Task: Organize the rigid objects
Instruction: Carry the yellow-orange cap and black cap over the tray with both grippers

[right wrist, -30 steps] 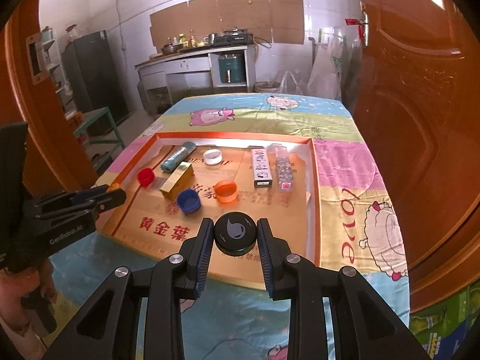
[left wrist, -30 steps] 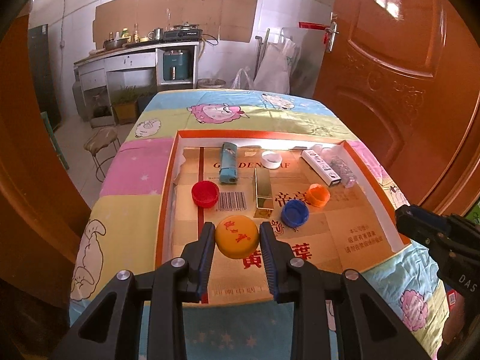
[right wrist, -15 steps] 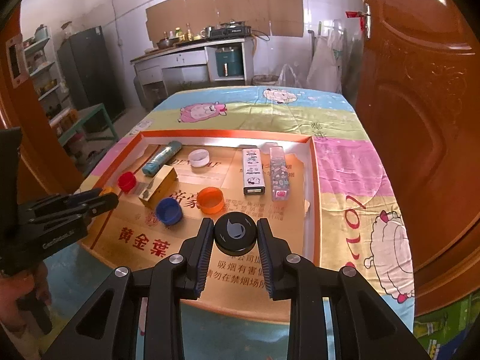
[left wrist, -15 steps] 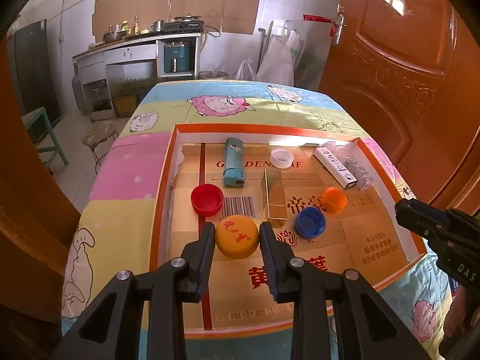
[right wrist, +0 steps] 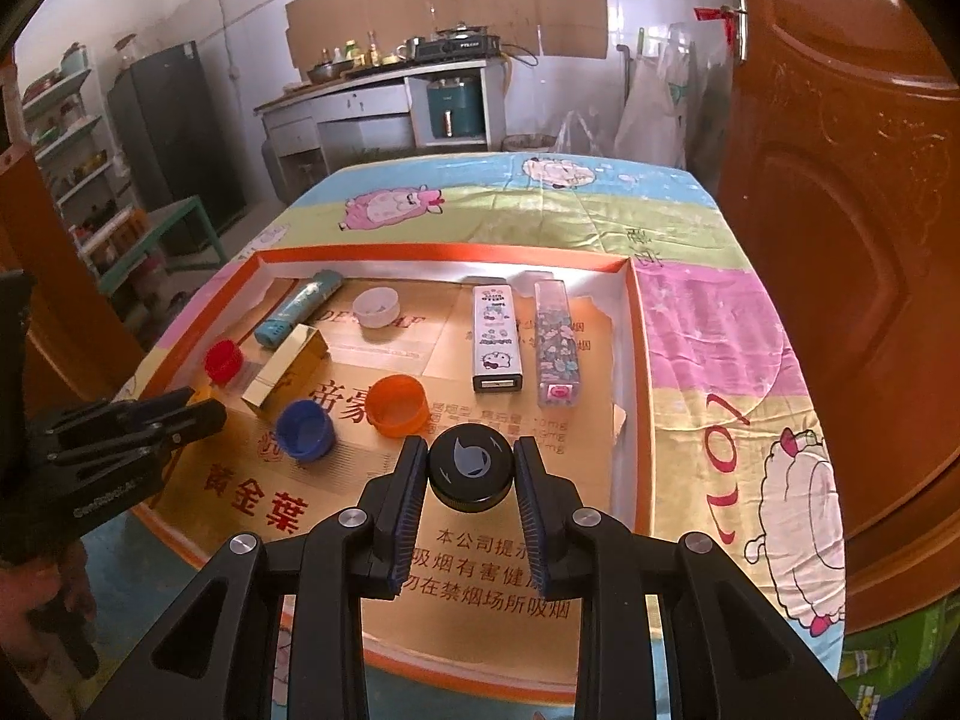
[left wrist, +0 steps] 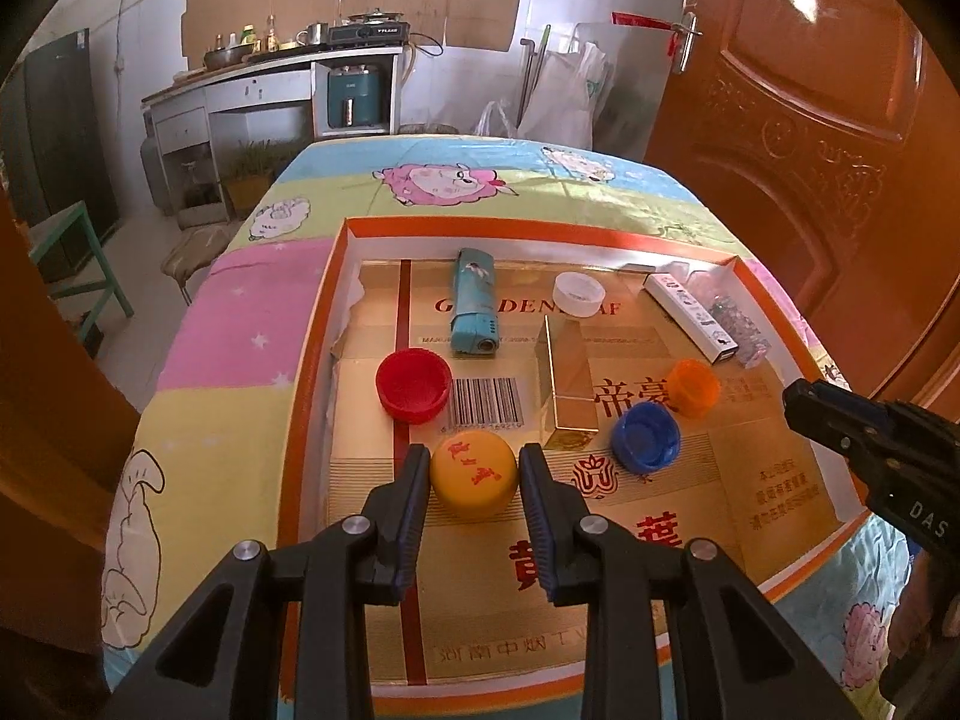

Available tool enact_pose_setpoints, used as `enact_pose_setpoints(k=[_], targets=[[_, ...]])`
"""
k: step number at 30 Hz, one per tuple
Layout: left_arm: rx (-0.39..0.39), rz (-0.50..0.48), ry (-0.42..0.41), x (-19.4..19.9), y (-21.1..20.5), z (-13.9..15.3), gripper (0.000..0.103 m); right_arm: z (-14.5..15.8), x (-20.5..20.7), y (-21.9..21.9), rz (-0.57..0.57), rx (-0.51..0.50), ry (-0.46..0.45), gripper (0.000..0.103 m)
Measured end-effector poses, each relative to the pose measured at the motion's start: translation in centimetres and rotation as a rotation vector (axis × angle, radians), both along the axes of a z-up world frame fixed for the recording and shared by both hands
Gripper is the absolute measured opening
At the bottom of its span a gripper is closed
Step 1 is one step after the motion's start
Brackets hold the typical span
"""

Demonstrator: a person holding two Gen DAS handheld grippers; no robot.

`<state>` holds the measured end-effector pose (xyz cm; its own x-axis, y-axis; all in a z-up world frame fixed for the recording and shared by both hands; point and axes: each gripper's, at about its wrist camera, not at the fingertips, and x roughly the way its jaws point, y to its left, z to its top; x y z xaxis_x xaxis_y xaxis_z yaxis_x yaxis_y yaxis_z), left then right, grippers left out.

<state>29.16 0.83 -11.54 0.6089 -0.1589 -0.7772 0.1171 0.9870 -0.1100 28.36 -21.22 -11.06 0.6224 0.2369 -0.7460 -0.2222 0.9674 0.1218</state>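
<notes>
Yellow cap (left wrist: 474, 474) sits clamped between your left gripper (left wrist: 474, 483) jaws, above the near part of the orange-rimmed tray (left wrist: 312, 372), close to the red cap (left wrist: 413, 384). Your right gripper (right wrist: 471, 471) jaws pinch the black cap (right wrist: 471, 467) just before the orange cap (right wrist: 397, 405) and blue cap (right wrist: 305, 429), over the desk (right wrist: 708, 324).

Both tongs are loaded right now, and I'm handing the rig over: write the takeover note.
Left tongs: shut on the yellow cap, over the tray's near left.
Right tongs: shut on the black cap, over its near right.
In the tray: red cap, blue cap, orange cap, white cap, lighter, gold box, two slim boxes.
Left: set down both caps.
</notes>
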Motion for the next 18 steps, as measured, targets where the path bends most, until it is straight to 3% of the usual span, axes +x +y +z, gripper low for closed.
enact_pose_setpoints(k=[18], targets=[[0.015, -0.015, -0.001, 0.2, -0.3, -0.7, 0.031, -2.0, 1.6, 0.7, 0.008, -0.021, 0.038, 0.030]])
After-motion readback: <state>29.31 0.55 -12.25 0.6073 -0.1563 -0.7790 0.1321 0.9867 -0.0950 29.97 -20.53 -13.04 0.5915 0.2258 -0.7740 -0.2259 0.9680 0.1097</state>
